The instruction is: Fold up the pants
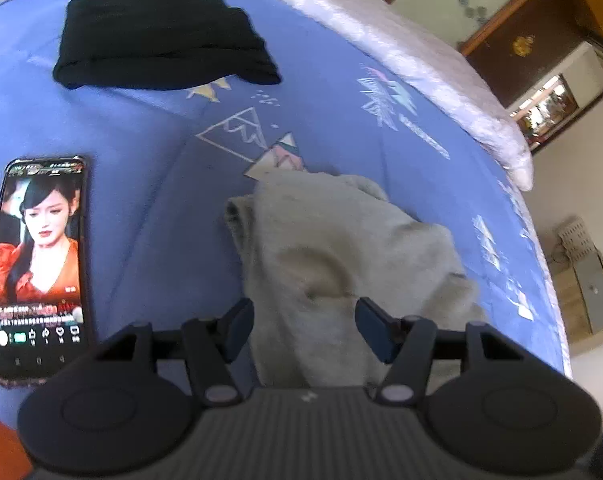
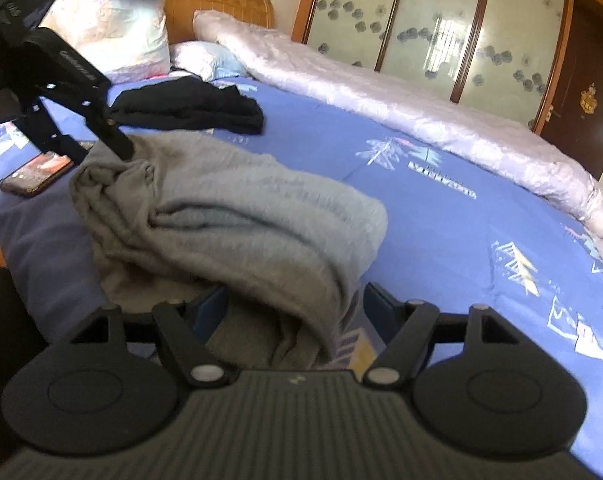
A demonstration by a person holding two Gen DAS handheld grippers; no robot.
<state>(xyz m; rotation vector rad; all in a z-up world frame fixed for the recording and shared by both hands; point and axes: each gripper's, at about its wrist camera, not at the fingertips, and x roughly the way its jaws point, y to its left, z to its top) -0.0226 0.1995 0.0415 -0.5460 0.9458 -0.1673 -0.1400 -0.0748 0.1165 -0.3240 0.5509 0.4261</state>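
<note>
The grey pants (image 1: 341, 248) lie bunched in a loose heap on the blue bedspread (image 1: 161, 128). My left gripper (image 1: 304, 326) is open, its jaws wide apart over the near end of the pants. In the right wrist view the pants (image 2: 241, 220) fill the middle, and my left gripper (image 2: 101, 142) pokes down into their far left end. My right gripper (image 2: 295, 304) is open with the near end of the pants lying between its jaws.
A folded black garment (image 1: 161, 36) lies further up the bed (image 2: 189, 106). A phone (image 1: 39, 264) with a lit screen lies left of the pants (image 2: 35, 176). A white quilt (image 2: 401, 116) runs along the far side. Pillows (image 2: 101, 32), headboard and wardrobe stand behind.
</note>
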